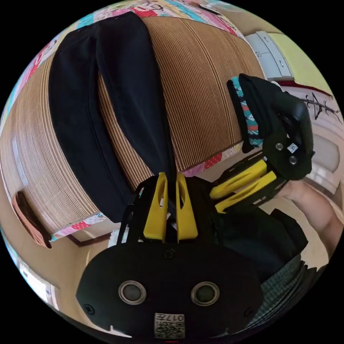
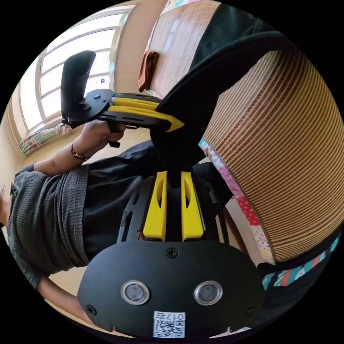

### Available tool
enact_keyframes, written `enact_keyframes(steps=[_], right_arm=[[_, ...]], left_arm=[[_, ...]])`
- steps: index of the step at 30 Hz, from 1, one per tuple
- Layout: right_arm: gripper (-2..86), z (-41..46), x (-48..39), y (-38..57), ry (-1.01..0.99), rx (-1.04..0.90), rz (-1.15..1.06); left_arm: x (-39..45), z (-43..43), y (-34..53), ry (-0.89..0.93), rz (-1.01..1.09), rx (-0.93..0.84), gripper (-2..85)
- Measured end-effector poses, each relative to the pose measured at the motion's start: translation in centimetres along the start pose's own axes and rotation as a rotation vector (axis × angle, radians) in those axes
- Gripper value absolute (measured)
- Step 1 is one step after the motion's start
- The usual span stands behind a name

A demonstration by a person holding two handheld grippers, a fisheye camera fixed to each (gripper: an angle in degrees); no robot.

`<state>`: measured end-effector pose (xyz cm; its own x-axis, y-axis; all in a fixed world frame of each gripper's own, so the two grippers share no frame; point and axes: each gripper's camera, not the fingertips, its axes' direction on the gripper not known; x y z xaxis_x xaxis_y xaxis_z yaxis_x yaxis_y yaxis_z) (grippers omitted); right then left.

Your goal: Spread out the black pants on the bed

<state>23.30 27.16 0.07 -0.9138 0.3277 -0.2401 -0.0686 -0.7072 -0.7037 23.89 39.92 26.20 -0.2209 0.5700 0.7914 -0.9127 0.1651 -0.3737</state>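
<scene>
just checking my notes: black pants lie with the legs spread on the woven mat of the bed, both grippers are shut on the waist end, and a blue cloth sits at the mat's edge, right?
Nearly. The cloth at the edge of the woven mat is reddish brown, not blue, as the left gripper view shows. The rest stands: the black pants lie legs apart, with the left gripper and right gripper shut on the waist end.
</scene>
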Motion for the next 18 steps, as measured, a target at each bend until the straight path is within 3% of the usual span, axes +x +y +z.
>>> enact_keyframes(steps=[4,11,18], right_arm=[[8.8,-9.1,7.0,-0.8,-0.008,0.068,0.179],[12.7,-27.0,18.4,-9.6,-0.104,0.577,0.368],[13.6,-32.0,23.0,-18.2,-0.180,0.908,0.437]], left_arm=[[-2.6,-1.3,1.7,0.129,-0.100,0.048,3.6],[-6.5,-1.3,4.2,0.286,-0.229,0.080,3.8],[-8.9,0.2,6.4,0.395,-0.276,0.114,3.4]])
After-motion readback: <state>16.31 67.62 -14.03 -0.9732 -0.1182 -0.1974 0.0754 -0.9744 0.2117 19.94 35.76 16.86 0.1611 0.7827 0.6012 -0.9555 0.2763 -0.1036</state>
